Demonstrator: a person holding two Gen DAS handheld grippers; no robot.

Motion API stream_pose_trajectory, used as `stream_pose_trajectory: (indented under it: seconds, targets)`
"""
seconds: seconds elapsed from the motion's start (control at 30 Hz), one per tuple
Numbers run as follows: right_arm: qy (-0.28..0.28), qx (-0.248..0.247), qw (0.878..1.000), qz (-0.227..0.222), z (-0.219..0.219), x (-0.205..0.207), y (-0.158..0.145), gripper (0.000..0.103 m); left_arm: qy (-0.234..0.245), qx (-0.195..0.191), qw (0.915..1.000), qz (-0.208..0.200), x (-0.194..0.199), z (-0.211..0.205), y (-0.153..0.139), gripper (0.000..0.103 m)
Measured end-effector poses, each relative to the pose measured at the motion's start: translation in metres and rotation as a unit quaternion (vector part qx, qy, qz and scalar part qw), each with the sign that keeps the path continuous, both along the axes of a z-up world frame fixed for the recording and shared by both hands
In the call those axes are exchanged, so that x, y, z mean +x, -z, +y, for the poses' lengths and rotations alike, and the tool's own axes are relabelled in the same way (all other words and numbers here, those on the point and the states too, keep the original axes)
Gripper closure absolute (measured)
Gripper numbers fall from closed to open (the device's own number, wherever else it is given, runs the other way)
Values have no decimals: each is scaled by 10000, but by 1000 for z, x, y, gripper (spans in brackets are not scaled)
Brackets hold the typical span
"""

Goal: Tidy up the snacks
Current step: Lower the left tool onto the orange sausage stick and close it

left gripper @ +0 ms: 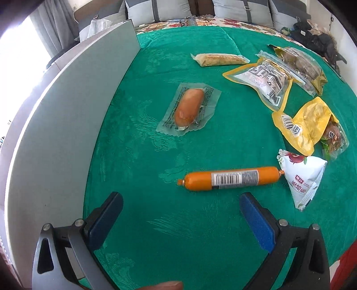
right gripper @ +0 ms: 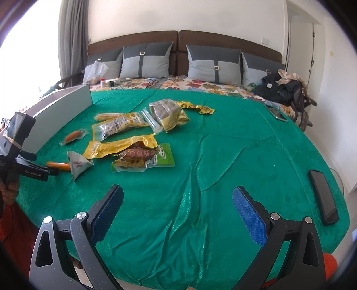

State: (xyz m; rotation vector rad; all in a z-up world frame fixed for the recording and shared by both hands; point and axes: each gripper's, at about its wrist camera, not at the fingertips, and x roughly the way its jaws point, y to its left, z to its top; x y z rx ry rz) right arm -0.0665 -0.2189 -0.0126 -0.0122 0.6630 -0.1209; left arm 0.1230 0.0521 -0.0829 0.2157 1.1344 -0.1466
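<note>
snacks (right gripper: pixel 125 138) on green cloth (right gripper: pixel 223 156) | both claws (left gripper: pixel 180 200) (right gripper: pixel 177 196) released | phone (right gripper: pixel 322 196) only in right view

A bedroom in a home is shown. A bed (right gripper: pixel 200 87) with a floral sheet is seen, and behind it a brown padded headboard (right gripper: pixel 223 42) is set against a plain white wall (right gripper: pixel 178 15). Four grey two-tone cushions (right gripper: pixel 146 61) are propped along the headboard. To the left of the bed, grey curtains (right gripper: pixel 71 40) are hung beside a bright window. At the bed's right side, dark clothing and bags (right gripper: pixel 283 87) are piled, and beyond them a white door (right gripper: pixel 301 49) is visible. In front of the bed, a green cloth (right gripper: pixel 223 156) strewn with snack packets (right gripper: pixel 125 131) is spread.
</note>
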Motion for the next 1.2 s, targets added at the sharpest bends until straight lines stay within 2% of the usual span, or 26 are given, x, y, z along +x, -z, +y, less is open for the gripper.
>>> stream_pose_trajectory:
  seconds: [0.1,0.23,0.3,0.4,0.5,0.6,0.63,0.7,0.73,0.77,0.83,0.9,0.97,1.0,1.07,1.2]
  targets:
    - [-18,-1,10000,16,-2,-1,1,3,305,42,9995,13,-1,0,3,0]
    - [45,188,9997,154,-7,5,7,3,1006,482,9938,-42,-1,-11,-1,0]
    - [57,260,9994,224,-8,8,10,3,1332,452,9899,188,2,-17,-5,0]
    - [33,271,9992,275,-6,9,13,3,1572,385,9868,-19,9,-30,-21,0]
    - [40,335,9988,343,-7,9,16,3,2102,711,9749,-186,16,-55,-23,0]
    - [119,430,9980,437,-12,10,18,3,2467,1178,9619,44,26,-74,-3,0]
    - [157,462,9978,453,-14,9,19,3,2444,926,9652,-23,30,-73,-7,0]
    - [216,507,9974,474,-18,7,19,3,2316,570,9698,505,41,-70,-1,2]
    - [243,522,9972,479,-19,7,19,3,2236,251,9716,728,43,-66,-1,7]
    - [264,534,9971,474,-20,5,18,3,2291,-6,9691,919,44,-63,-2,7]
    - [303,566,9969,451,-23,5,17,3,2621,-334,9539,1421,35,-61,1,8]
    - [343,619,9965,440,-26,5,16,3,3044,-368,9379,1625,19,-60,-1,9]
    - [373,672,9960,462,-27,7,17,3,3250,-305,9278,1805,7,-59,-2,11]
    - [381,701,9957,480,-27,8,18,3,3285,-273,9264,1822,3,-58,-2,11]
    - [393,754,9951,513,-28,9,20,3,3176,-228,9320,1733,3,-55,-3,19]
    - [393,777,9947,546,-28,9,20,3,2573,-410,9528,1558,20,-43,-7,33]
